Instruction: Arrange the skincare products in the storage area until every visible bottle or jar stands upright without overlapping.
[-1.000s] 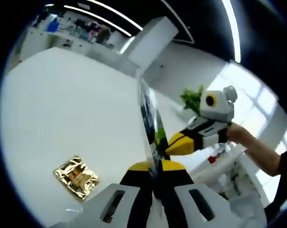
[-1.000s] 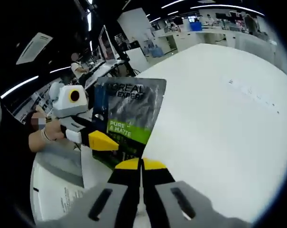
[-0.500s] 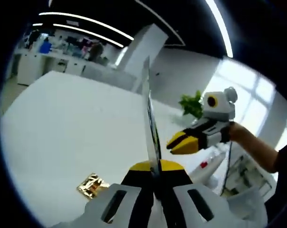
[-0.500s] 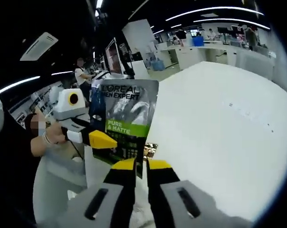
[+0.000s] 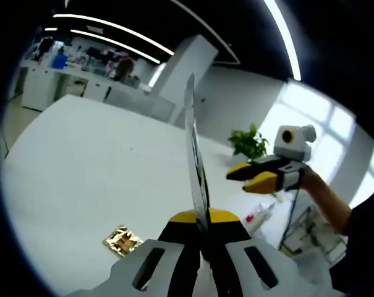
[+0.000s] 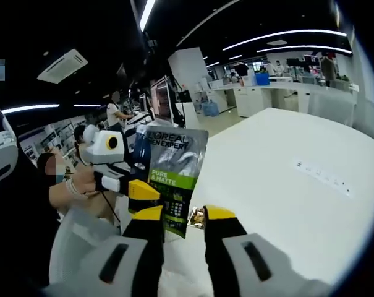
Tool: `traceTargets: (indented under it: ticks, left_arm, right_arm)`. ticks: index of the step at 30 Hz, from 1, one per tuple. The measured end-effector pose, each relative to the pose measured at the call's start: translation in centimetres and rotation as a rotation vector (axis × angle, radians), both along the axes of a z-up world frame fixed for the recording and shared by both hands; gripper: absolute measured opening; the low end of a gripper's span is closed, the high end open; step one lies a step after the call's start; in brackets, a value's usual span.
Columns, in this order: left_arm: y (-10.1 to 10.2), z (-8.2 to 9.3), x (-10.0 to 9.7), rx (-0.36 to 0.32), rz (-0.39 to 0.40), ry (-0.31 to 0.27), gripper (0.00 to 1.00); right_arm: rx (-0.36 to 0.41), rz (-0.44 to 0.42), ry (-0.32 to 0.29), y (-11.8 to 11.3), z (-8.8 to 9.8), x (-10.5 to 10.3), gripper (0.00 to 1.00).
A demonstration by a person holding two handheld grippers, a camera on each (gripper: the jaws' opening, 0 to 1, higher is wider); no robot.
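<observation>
A dark grey and green sachet (image 6: 173,176) printed "L'OREAL MEN EXPERT PURE & MATTE" hangs upright in the air above the white table (image 6: 285,198). My left gripper (image 6: 143,190) is shut on its lower left edge. In the left gripper view the same sachet (image 5: 195,154) shows edge-on as a thin silver strip rising from my shut left gripper (image 5: 202,218). My right gripper (image 6: 183,215) is open, just below the sachet and off it. In the left gripper view the right gripper (image 5: 255,175) hovers to the right, apart from the sachet. A small gold sachet (image 5: 122,240) lies flat on the table (image 5: 81,161).
The gold sachet (image 6: 197,216) sits just behind my right jaws. A green plant (image 5: 248,142) stands past the table's far side. A person's hand (image 6: 75,185) holds the left gripper. Desks and a standing person (image 6: 115,105) fill the background.
My right gripper has opened, let go of the grey-green sachet's bottom edge and drawn back from it. The left gripper keeps its hold and has lifted the sachet higher above the table.
</observation>
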State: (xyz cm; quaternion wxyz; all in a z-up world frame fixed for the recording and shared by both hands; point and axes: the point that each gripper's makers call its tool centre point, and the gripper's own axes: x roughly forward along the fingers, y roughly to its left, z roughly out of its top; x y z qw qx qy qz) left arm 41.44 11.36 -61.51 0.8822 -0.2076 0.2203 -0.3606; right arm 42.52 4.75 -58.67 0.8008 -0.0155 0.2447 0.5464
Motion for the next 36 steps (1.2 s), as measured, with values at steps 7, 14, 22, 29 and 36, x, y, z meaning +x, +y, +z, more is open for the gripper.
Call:
traceTargets:
  ticks: [7, 14, 22, 29, 36]
  left_arm:
    - [0.6, 0.7, -1.2, 0.017, -0.006, -0.009, 0.00]
    - [0.9, 0.7, -2.5, 0.001, -0.011, 0.002, 0.00]
    - [1.6, 0.3, -4.3, -0.001, -0.025, 0.025, 0.00]
    - [1.8, -0.4, -5.5, 0.012, -0.035, 0.050, 0.00]
    - [1.7, -1.1, -6.7, 0.020, -0.048, 0.072, 0.00]
  right_arm:
    - [0.049, 0.002, -0.035, 0.2, 1.9, -1.3, 0.34]
    - [0.055, -0.016, -0.067, 0.2, 2.6, -2.7, 0.35]
    - [0.109, -0.036, -0.107, 0.0, 3.6, -4.7, 0.33]
    - [0.180, -0.013, -0.074, 0.5, 4.4, -7.2, 0.31]
    - [0.198, 0.000, -0.014, 1.4, 2.6, -9.7, 0.30]
